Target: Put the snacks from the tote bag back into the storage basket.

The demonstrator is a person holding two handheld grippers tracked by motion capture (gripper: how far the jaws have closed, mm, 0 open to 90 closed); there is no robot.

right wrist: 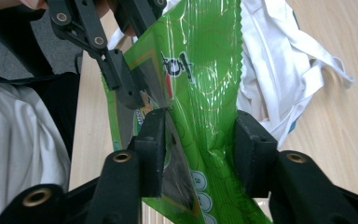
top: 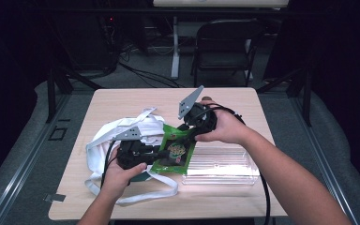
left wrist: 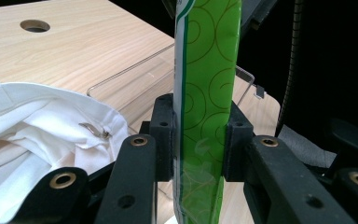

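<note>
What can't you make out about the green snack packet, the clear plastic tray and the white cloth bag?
- Green foil snack packet: printed name too small in the high view, cut off by jaws in the right gripper view.
- Clear plastic tray: near end hidden under the packet.
- White cloth bag: part hidden by the left gripper.

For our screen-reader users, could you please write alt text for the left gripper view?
A hand-held gripper clamps an upright green snack bag between its black jaws. White cloth lies to the left on a wooden table, with a clear plastic tray behind.
</note>
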